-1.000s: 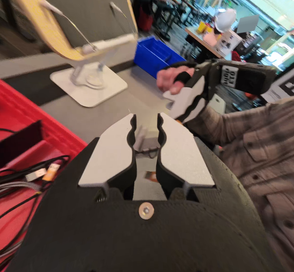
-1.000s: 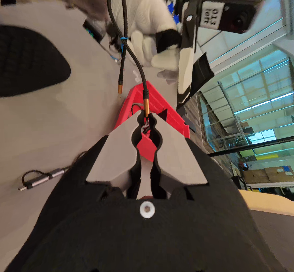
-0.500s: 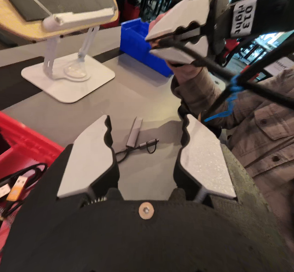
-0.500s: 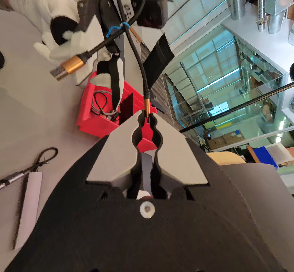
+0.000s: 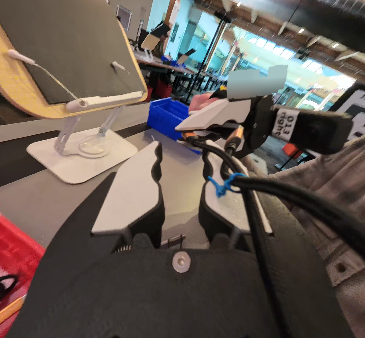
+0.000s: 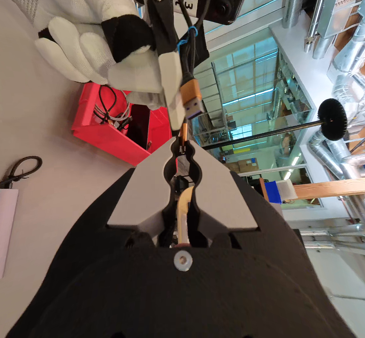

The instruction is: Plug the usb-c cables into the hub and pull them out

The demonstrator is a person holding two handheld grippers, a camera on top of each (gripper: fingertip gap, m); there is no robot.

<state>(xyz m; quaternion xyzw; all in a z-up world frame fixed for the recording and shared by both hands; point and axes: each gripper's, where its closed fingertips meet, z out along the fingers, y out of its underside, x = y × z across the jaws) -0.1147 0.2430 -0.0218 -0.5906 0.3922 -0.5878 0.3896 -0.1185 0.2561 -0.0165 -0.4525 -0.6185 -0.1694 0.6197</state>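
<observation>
Pinching the copper-sleeved USB-C plug (image 6: 183, 138) of the black braided cable (image 5: 280, 187) at its fingertips, the right gripper (image 6: 182, 146) is closed; the left gripper (image 5: 182, 162) is parted and empty, narrower than half a second ago, beside the cable's bundled loop.

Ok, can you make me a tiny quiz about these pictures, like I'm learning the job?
1. True or false: the left claw is open.
2. Which one pinches the copper plug of the black cable? A, left claw. B, right claw.
3. Fill in: the tie around the black cable is ____.

Key: 1 true; 2 B; 3 blue.
</observation>
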